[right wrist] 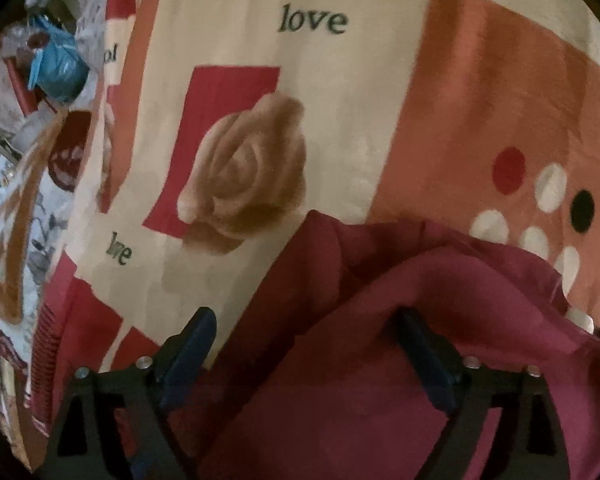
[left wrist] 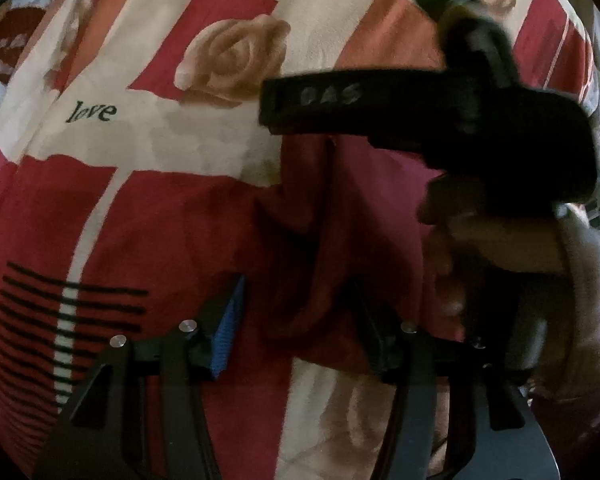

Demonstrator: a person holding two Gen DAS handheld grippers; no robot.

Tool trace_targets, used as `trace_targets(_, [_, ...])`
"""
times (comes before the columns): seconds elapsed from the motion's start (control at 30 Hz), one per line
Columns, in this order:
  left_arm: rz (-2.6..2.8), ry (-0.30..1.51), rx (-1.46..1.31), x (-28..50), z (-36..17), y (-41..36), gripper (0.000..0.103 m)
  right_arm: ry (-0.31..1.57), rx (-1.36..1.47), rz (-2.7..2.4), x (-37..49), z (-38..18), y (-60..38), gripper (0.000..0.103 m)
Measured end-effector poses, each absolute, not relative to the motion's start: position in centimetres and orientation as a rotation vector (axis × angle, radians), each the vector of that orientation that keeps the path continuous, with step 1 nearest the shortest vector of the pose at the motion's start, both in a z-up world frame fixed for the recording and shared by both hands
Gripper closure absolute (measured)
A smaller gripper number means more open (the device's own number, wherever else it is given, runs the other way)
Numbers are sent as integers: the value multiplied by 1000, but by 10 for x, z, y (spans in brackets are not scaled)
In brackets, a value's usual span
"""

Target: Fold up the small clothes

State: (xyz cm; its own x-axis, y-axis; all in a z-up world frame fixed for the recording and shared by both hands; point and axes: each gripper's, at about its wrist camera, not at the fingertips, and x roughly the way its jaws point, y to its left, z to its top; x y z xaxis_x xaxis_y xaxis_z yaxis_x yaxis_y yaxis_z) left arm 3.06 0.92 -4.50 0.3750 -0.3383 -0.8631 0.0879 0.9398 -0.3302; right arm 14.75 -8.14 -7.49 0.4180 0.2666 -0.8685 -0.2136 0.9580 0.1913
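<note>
I count one maroon cloth [right wrist: 380, 380], rumpled on the bedspread [right wrist: 340, 100] at six o'clock, between my right tongs [right wrist: 308, 340], whose jaws stand wide, released. My left tongs [left wrist: 296, 308] straddle a cloth fold; whether they pinch it I cannot tell. Two roses and two "love" prints show per view. A blue bag [right wrist: 56, 64] sits at ten o'clock.

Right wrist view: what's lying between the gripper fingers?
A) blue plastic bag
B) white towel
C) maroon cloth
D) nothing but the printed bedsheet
C: the maroon cloth lies folded between and under the spread fingers of the right gripper, on the rose-and-"love" printed bedsheet; the pads do not press on it.
</note>
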Motion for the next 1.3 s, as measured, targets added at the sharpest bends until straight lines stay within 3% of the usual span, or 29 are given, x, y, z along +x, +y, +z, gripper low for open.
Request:
trace_targets(0.1, [-288, 1160, -303, 33, -44, 16, 45, 1090, 1, 273, 150, -80, -77, 12])
trace_targets(0.17, [-298, 1149, -315, 32, -43, 18, 34, 1052, -25, 243, 148, -79, -80, 30])
trace_targets(0.3, [-351, 1074, -305, 27, -28, 11, 30, 1020, 72, 318, 136, -67, -107, 68])
trace_targets(0.43, [-376, 1032, -270, 27, -21, 0, 27, 973, 199, 369, 117, -49, -141, 76])
trace_targets(1.0, [-402, 1010, -149, 35, -32, -32, 28, 960, 325, 408, 97, -39, -178, 78])
trace_targets(1.03, [-416, 1005, -162, 34, -32, -33, 32, 961, 328, 408, 97, -39, -179, 78])
trace_targets(1.07, [-435, 996, -178, 32, -31, -33, 46, 963, 333, 410, 97, -39, -181, 78])
trace_targets(1.2, [-515, 952, -214, 25, -20, -34, 67, 981, 414, 424, 99, -41, -191, 77])
trace_targets(1.27, [-519, 942, -213, 23, -18, -35, 69, 990, 465, 414, 102, -41, -198, 63])
trace_targets(1.3, [-520, 941, -213, 23, -17, -36, 71, 997, 478, 403, 102, -41, -200, 45])
